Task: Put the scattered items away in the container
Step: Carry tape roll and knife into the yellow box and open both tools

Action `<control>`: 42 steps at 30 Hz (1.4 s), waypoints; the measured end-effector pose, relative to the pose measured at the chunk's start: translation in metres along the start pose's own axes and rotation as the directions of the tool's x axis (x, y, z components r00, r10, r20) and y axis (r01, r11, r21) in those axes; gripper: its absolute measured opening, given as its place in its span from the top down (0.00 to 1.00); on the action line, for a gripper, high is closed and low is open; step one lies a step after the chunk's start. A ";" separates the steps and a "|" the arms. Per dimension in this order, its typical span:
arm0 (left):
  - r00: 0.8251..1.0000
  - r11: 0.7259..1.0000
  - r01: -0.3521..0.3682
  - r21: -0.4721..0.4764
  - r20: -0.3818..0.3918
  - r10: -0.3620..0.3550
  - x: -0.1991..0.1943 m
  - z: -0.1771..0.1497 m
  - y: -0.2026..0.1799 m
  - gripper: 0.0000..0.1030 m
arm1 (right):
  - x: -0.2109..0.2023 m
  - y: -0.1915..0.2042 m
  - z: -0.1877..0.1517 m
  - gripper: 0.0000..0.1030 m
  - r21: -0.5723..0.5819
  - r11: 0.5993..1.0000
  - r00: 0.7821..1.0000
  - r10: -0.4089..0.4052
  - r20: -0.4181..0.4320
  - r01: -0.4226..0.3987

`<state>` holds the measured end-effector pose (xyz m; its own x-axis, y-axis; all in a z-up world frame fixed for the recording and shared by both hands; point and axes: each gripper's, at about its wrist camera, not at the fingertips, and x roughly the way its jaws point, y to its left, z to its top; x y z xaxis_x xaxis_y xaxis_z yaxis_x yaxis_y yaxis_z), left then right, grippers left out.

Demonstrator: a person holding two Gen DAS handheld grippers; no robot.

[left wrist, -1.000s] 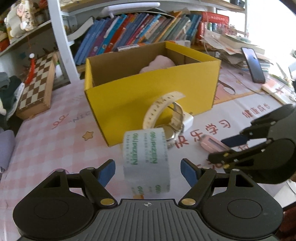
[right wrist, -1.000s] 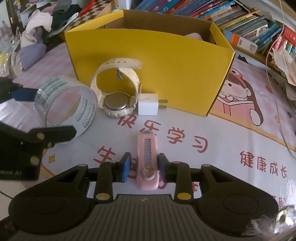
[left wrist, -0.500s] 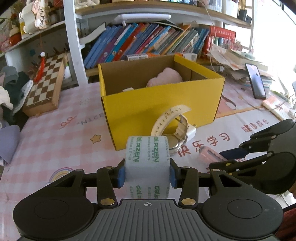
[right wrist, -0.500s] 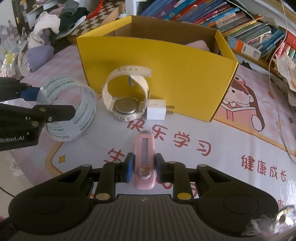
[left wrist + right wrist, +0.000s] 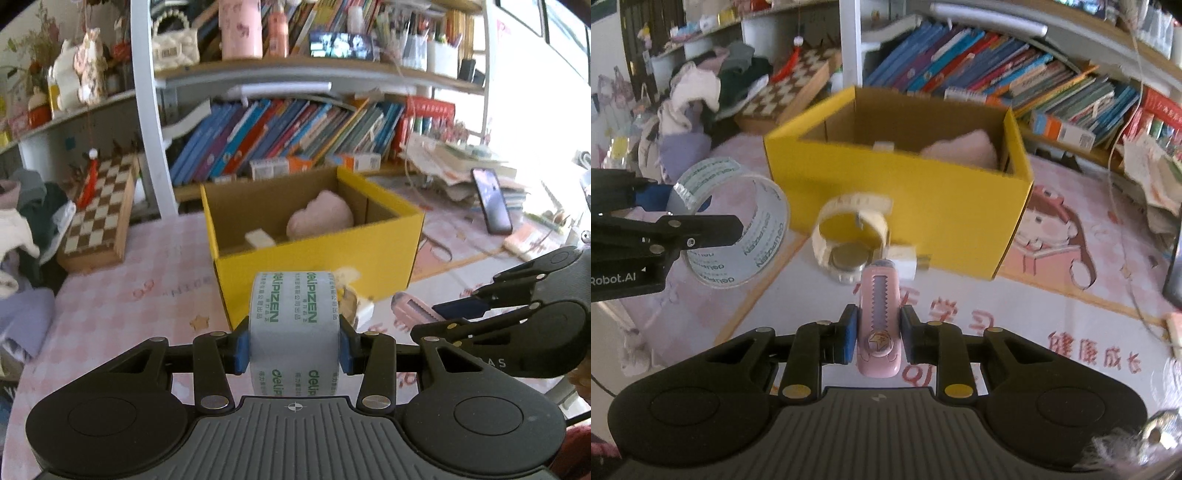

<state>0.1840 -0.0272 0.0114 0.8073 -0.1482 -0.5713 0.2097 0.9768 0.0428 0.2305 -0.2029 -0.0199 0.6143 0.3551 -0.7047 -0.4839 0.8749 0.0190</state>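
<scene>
tape roll (image 5: 294, 325): glossy clear film, green print
box (image 5: 317, 266): matt yellow cardboard, brown inside
utility knife (image 5: 878, 317): smooth pink plastic
watch (image 5: 846, 240): cream strap, metal back
chessboard (image 5: 99, 206): wood

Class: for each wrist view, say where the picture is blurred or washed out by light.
Left wrist view: window glare bleaches the right edge beyond the phone; the yellow box is softly blurred, the tape roll sharp. Right wrist view: the box smears, the pink knife stays crisp.

A: From where does the left wrist view look?
B: Low over the tabletop's near edge, facing the yellow box (image 5: 317, 254) closely.
A: And the right?
B: Beside it; both share this box (image 5: 897, 184).
</scene>
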 end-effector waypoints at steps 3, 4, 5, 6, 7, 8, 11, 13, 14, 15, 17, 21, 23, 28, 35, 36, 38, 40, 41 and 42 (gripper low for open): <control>0.999 1.000 0.005 0.016 0.035 -0.006 -0.007 0.009 -0.002 0.59 | -0.011 -0.003 0.008 0.78 0.014 1.000 0.999 -0.002 0.039 0.001; 0.999 1.000 0.006 0.022 0.047 -0.007 -0.008 0.012 -0.003 0.59 | -0.015 -0.004 0.011 0.78 0.017 1.000 0.999 -0.003 0.051 0.002; 0.998 1.000 0.006 0.028 0.060 -0.007 -0.010 0.016 -0.003 0.59 | -0.018 -0.004 0.013 0.78 0.018 1.000 0.998 -0.004 0.062 0.003; 0.997 0.999 0.006 0.032 0.072 -0.008 -0.011 0.019 -0.003 0.59 | -0.021 -0.005 0.016 0.78 0.018 1.000 0.997 -0.005 0.074 0.004; 0.997 0.999 0.006 0.036 0.083 -0.009 -0.012 0.023 -0.003 0.59 | -0.024 -0.006 0.019 0.78 0.017 1.000 0.996 -0.005 0.085 0.003; 0.996 0.999 0.006 0.038 0.093 -0.010 -0.012 0.027 -0.003 0.59 | -0.027 -0.008 0.022 0.78 0.017 1.000 0.995 -0.004 0.096 0.002; 0.992 0.999 0.008 0.046 0.126 -0.013 -0.013 0.038 -0.003 0.59 | -0.032 -0.012 0.033 0.78 0.014 1.000 0.992 0.000 0.126 -0.002; 0.990 0.999 0.009 0.051 0.142 -0.016 -0.012 0.044 -0.002 0.59 | -0.035 -0.014 0.040 0.78 0.009 1.000 0.990 0.001 0.144 -0.002; 0.989 0.999 0.007 0.054 0.150 -0.015 -0.012 0.046 -0.003 0.59 | -0.036 -0.016 0.044 0.78 0.006 1.000 0.988 0.001 0.152 -0.002; 0.988 0.998 0.005 0.055 0.156 -0.014 -0.011 0.049 -0.003 0.59 | -0.036 -0.017 0.049 0.78 0.002 1.000 0.987 0.002 0.162 -0.002; 0.986 0.998 0.000 0.056 0.166 -0.009 -0.008 0.054 -0.002 0.59 | -0.036 -0.021 0.056 0.78 -0.003 1.000 0.984 0.003 0.177 -0.002; 0.984 0.998 -0.016 0.055 0.180 0.006 0.001 0.065 -0.001 0.59 | -0.031 -0.030 0.073 0.78 -0.017 1.000 0.979 0.007 0.203 -0.004; 0.983 0.998 -0.024 0.055 0.185 0.014 0.005 0.069 0.000 0.59 | -0.026 -0.035 0.082 0.78 -0.025 1.000 0.977 0.009 0.215 -0.004; 0.981 0.997 -0.048 0.063 0.189 0.035 0.017 0.083 0.001 0.59 | -0.011 -0.047 0.104 0.78 -0.048 0.999 0.971 0.027 0.239 -0.016; 0.982 0.994 -0.081 0.077 0.178 0.066 0.036 0.102 0.003 0.59 | 0.019 -0.060 0.125 0.78 -0.099 0.994 0.972 0.061 0.228 -0.039; 0.982 0.993 -0.087 0.080 0.175 0.072 0.039 0.104 0.004 0.59 | 0.024 -0.061 0.128 0.78 -0.110 0.993 0.973 0.067 0.223 -0.043; 0.983 0.992 -0.097 0.084 0.162 0.083 0.048 0.109 0.006 0.59 | 0.034 -0.064 0.131 0.78 -0.123 0.991 0.975 0.075 0.207 -0.051; 0.985 0.991 -0.105 0.087 0.144 0.092 0.057 0.113 0.009 0.59 | 0.045 -0.066 0.135 0.78 -0.135 0.989 0.978 0.084 0.190 -0.059; 0.986 0.990 -0.108 0.088 0.134 0.096 0.063 0.115 0.010 0.59 | 0.052 -0.067 0.137 0.78 -0.145 0.988 0.980 0.088 0.181 -0.062; 0.987 0.990 -0.112 0.090 0.124 0.101 0.069 0.117 0.011 0.59 | 0.057 -0.067 0.138 0.78 -0.156 0.985 0.981 0.093 0.172 -0.067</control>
<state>0.3062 -0.0445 0.0683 0.8864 -0.0672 -0.4581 0.1668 0.9693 0.1806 0.3836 -0.1959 0.0364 0.6642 0.4866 -0.5675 -0.6152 0.7871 -0.0452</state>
